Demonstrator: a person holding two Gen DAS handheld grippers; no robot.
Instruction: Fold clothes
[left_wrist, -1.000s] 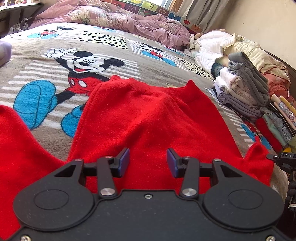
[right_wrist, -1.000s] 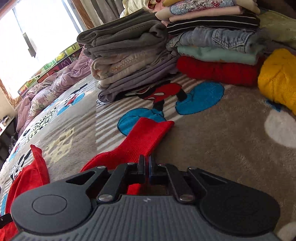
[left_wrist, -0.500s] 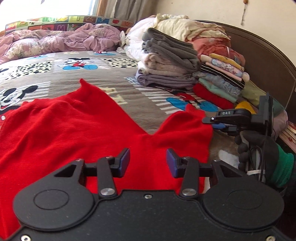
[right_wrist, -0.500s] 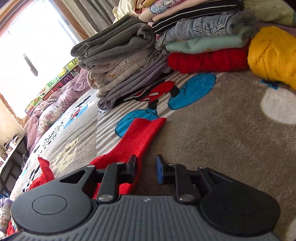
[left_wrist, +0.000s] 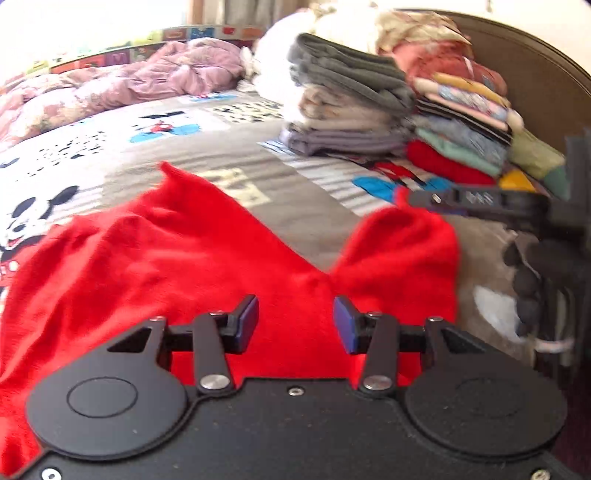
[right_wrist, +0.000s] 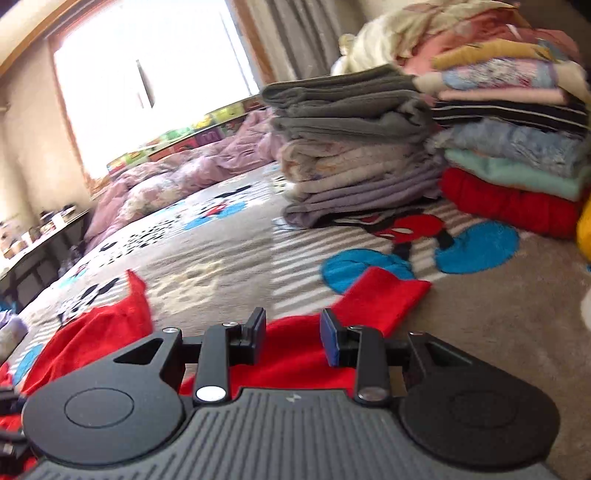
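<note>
The red sweater (left_wrist: 207, 266) lies spread in the lower half of the frame on the cartoon-print blanket (left_wrist: 207, 147), which is bare up to 2 stacks of folded clothes (left_wrist: 354, 110) at upper right; the left gripper (left_wrist: 295, 319) is apart over it, and the right gripper (right_wrist: 292, 341) jaws have just been opening, gripping nothing.

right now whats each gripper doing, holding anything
Left gripper: open, holding nothing, above the red garment.
Right gripper: open, jaws have just been opening, nothing gripped, over the red sleeve.
</note>
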